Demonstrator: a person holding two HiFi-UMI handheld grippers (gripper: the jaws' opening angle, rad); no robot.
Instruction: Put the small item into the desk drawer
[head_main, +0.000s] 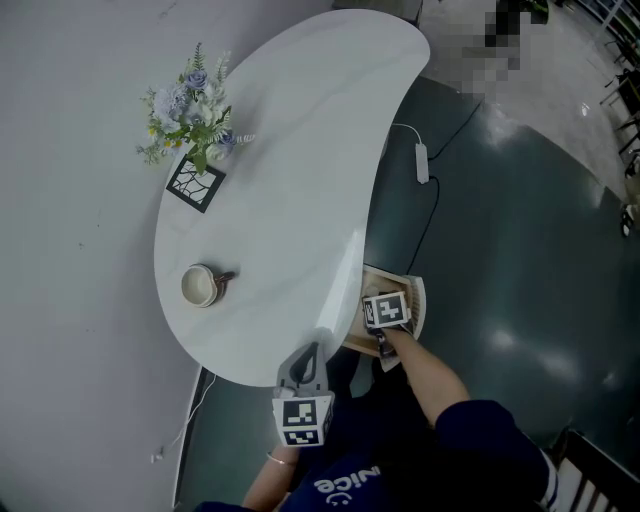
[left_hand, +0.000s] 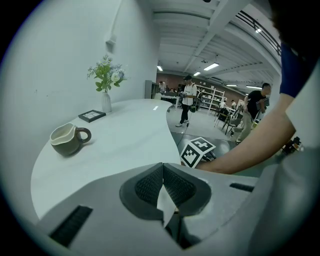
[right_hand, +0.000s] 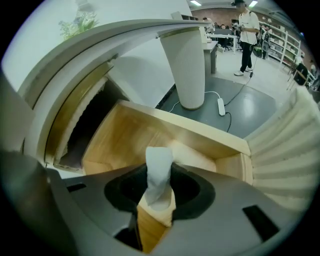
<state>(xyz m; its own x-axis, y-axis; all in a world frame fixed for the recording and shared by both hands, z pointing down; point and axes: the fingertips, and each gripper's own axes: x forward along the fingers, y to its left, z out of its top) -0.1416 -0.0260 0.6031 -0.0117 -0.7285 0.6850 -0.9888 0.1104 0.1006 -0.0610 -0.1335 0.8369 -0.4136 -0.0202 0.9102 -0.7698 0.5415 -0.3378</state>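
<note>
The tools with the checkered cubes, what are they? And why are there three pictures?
A person holds a pincer tool in each hand. One picture comes from a camera on the person's head, looking down; the other two come from cameras riding on the tools. On the white table sit a mug, flowers and a small frame. The left tool is closed and empty. The right tool pinches a small white item over the open wooden drawer.

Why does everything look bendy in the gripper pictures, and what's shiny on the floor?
Left and right gripper views: wide-angle lenses bend the table and drawer, darkening the corners. Head view: lights glare off the glossy floor.
</note>
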